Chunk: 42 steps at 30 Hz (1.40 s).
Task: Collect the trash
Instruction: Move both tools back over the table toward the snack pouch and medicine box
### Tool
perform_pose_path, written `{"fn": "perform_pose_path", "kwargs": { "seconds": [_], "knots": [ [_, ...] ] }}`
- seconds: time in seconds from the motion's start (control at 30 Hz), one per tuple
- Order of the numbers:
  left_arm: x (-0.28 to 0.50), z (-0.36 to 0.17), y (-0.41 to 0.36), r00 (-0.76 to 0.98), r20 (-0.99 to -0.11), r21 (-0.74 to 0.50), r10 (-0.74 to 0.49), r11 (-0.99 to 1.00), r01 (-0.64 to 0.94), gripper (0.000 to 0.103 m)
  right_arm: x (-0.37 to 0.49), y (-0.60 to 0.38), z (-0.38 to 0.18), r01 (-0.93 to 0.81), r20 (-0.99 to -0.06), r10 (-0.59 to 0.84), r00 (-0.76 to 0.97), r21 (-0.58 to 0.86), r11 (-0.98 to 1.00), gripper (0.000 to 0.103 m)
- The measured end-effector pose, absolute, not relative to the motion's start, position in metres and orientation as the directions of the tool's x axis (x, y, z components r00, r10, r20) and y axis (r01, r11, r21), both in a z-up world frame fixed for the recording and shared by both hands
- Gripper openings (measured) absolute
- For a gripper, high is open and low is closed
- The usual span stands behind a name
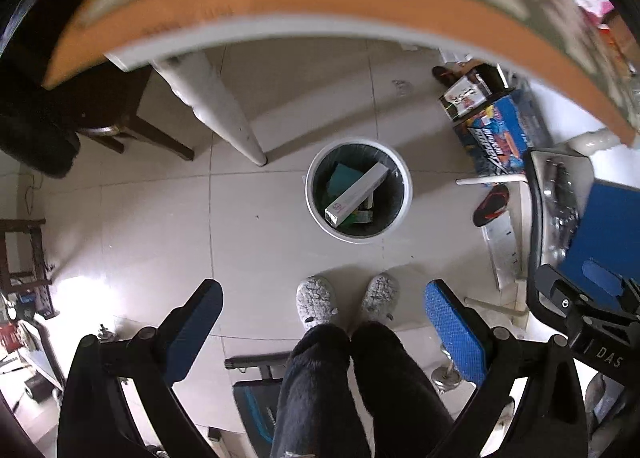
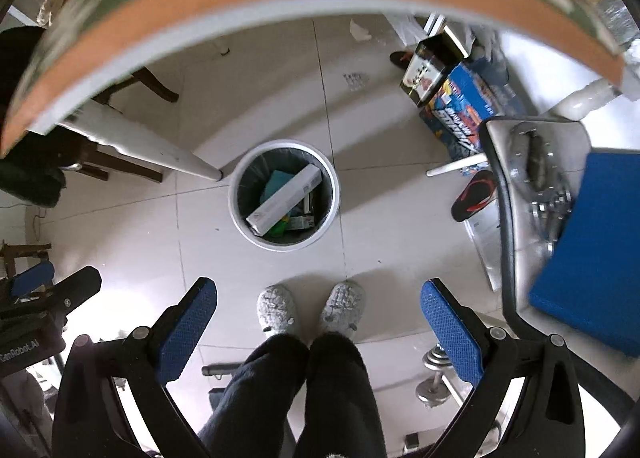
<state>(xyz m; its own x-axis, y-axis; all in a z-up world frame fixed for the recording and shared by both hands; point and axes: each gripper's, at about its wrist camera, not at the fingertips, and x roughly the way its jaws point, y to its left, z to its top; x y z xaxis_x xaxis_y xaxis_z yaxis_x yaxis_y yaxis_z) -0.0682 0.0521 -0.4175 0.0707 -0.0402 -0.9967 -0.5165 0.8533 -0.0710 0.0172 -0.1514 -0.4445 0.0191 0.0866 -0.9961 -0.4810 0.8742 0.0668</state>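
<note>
Beside bin (image 1: pixel 359 191), table leg (image 1: pixel 224 109), slippers (image 1: pixel 316 300).

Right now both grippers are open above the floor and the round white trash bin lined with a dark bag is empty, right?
Not empty. The round white trash bin already holds a long white carton and a teal packet, as the left wrist view shows. The left gripper and right gripper are open.

The floor (image 1: pixel 256 242) is smooth, shiny tile. The trash bin (image 1: pixel 403 193) looks like white plastic with a dark, thin liner. At 6 o'clock, the slippers (image 1: pixel 316 300) are soft and fuzzy. The fingers (image 2: pixel 448 332) have bumpy blue pads. At 4 o'clock, shiny metal dumbbells (image 2: pixel 434 386) lie.
</note>
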Motion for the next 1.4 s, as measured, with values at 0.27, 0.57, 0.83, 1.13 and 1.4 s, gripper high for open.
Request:
{"fn": "perform_pose_path", "kwargs": {
  "seconds": [0.27,0.57,0.83,1.13,1.4],
  "knots": [
    [-0.069,-0.333,0.061,0.122,-0.992,-0.057,0.006,0.859,-0.509,0.103,0.000,-0.152,-0.341,-0.444,-0.990,0.143,0.017,0.120,0.888,0.103],
    [0.003,-0.268,0.093,0.240,-0.961,-0.015,0.135,0.844,-0.536,0.103,0.073,-0.127,-0.272,-0.360,-0.961,0.271,0.060,0.233,0.903,0.103],
    [0.135,-0.265,0.137,0.233,-0.954,0.005,0.188,0.789,-0.615,0.103,0.233,-0.095,-0.250,-0.360,-0.952,0.282,0.121,0.222,0.906,0.103],
    [0.293,-0.312,0.187,0.063,-0.993,0.008,0.098,0.597,-0.802,0.103,0.500,-0.021,-0.295,-0.390,-0.967,0.238,0.092,0.185,0.902,0.103],
    [0.389,-0.350,0.215,-0.023,-0.999,0.041,0.042,0.499,-0.866,0.103,0.649,0.061,-0.371,-0.443,-0.980,0.200,0.000,0.179,0.879,0.078]
  ]
}}
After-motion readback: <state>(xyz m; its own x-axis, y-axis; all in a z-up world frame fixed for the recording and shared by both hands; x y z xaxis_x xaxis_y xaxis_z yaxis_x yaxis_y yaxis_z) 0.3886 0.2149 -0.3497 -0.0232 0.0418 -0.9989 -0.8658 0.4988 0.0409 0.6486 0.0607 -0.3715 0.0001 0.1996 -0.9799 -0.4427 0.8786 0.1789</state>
